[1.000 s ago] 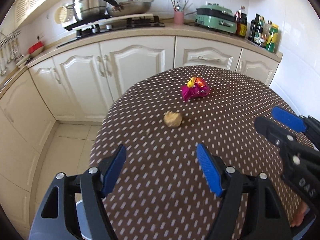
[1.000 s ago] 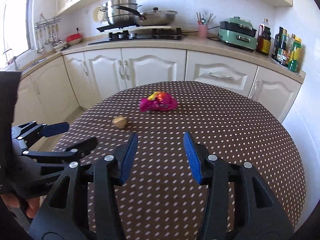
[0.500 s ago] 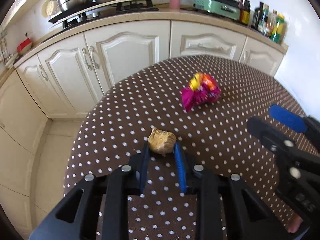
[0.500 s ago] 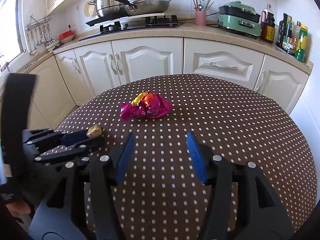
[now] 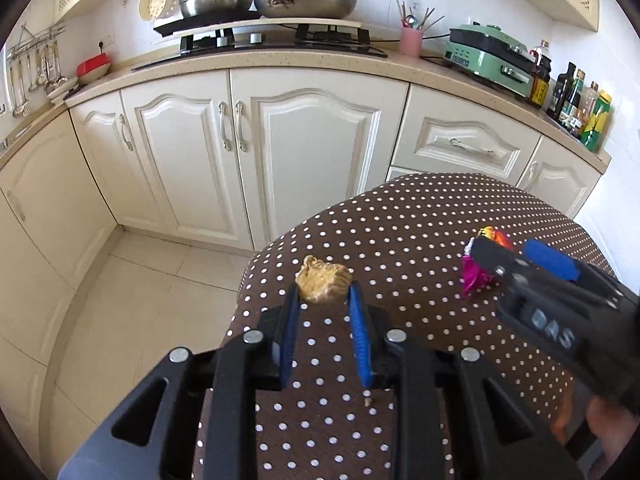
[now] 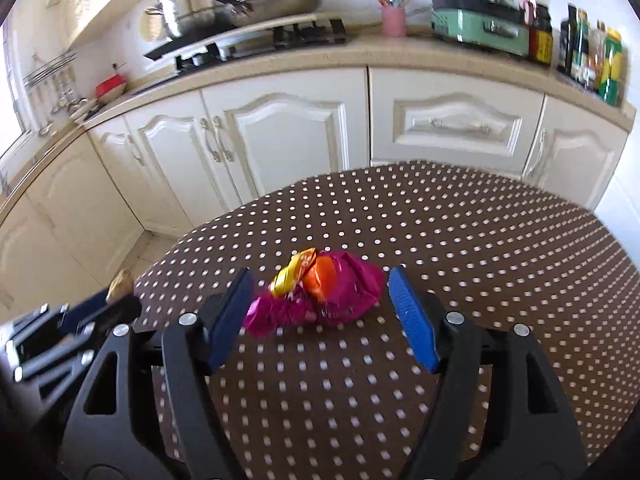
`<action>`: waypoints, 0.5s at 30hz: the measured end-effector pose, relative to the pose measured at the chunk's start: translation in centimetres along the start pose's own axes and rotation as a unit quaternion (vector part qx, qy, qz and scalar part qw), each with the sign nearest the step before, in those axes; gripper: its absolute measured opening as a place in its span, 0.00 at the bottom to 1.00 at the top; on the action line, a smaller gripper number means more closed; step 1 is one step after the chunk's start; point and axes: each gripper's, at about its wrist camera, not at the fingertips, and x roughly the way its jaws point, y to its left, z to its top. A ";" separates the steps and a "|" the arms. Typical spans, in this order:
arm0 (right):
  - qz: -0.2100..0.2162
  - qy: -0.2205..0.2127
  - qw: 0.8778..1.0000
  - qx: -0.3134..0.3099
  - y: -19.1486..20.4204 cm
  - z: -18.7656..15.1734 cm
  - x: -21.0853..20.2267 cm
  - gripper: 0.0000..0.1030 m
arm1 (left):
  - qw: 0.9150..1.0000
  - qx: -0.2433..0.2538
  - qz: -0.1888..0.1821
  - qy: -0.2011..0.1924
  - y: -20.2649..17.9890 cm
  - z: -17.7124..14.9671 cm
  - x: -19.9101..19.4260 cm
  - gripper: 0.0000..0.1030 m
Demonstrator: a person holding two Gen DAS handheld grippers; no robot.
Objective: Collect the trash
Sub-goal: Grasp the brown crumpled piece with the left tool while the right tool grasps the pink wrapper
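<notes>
My left gripper is shut on a crumpled tan paper ball, held at its fingertips above the table's left edge. The ball also shows in the right wrist view. My right gripper is open, its blue pads on either side of a crumpled magenta, orange and yellow wrapper that lies on the brown polka-dot table. In the left wrist view the right gripper partly hides the wrapper.
White kitchen cabinets stand behind the table, with a stove and pans, a green appliance and bottles on the counter. Tiled floor lies left of the table. A small crumb lies on the cloth.
My left gripper closed on the paper ball and lifted it toward the table's left edge. My right gripper moved forward until its open pads flank the wrapper.
</notes>
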 end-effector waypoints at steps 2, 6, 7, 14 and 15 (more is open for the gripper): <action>0.004 0.025 1.000 0.010 -0.1 0.3 1.4 0.67 | 1.000 -0.006 -0.006 0.005 0.4 -0.2 0.3 0.23; 0.019 0.040 0.999 0.013 -0.3 0.3 1.9 0.44 | 1.000 -0.007 -0.012 0.005 0.9 -0.6 0.0 0.23; 0.020 0.040 0.999 0.009 -0.3 0.2 1.8 0.43 | 1.000 -0.007 -0.013 0.005 1.0 -0.7 -0.2 0.23; 0.038 0.010 0.999 -0.007 1.6 -1.0 -2.2 0.42 | 1.000 -0.012 -0.024 -0.011 3.2 -1.9 -4.2 0.23; 0.046 0.004 0.999 -0.013 2.5 -1.2 -3.3 0.42 | 1.000 -0.013 -0.023 -0.014 3.7 -2.2 -4.8 0.23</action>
